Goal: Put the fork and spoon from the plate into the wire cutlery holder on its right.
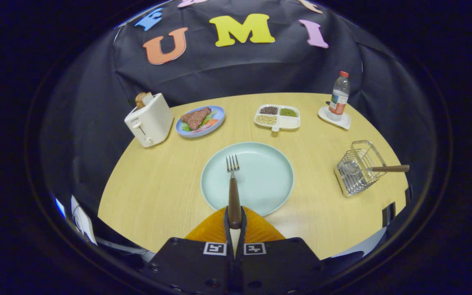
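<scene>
Nearest of all, gripper point(234, 223) clamped narrow on the fork point(233, 188), both fingers pressing the brown handle, tines pointing ahead over the plate point(273, 196). Fork looks lifted, or at least gripped, above the plate's left half; contact with the plate hard to tell. One fork, one plate, nothing else lying on it.

Right of the plate, wire cutlery holder point(357, 168) with a spoon point(377, 168) already in it, bowl down inside the wires, brown handle sticking out to the right. So by the look of it, half done: spoon home, fork in hand and yet to travel right to the holder.

Beyond the plate: one divided snack tray point(277, 116), one blue dish of food point(200, 121), one toaster point(149, 119) further left, one water bottle point(338, 98) on a coaster far right.
</scene>
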The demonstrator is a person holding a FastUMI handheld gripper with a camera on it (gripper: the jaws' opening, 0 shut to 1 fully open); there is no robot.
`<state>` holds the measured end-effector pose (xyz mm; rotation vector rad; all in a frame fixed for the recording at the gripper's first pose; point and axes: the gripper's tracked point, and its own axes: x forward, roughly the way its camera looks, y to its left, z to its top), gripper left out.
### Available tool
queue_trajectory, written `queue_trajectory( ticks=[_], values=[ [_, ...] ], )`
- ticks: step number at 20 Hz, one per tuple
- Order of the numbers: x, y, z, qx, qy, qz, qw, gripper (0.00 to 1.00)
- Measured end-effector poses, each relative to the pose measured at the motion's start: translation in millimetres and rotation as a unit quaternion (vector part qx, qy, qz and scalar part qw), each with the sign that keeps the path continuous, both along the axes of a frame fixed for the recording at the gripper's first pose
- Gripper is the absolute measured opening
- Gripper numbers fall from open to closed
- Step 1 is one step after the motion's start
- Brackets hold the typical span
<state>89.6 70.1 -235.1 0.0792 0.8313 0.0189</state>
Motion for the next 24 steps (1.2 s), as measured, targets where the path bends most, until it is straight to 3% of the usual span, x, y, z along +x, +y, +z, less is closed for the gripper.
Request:
queue_trajectory(
  ticks=[24],
  values=[
    [-45.5,-185.1,73.5,0.032,-0.076,-0.055,0.995,0.01]
  ],
)
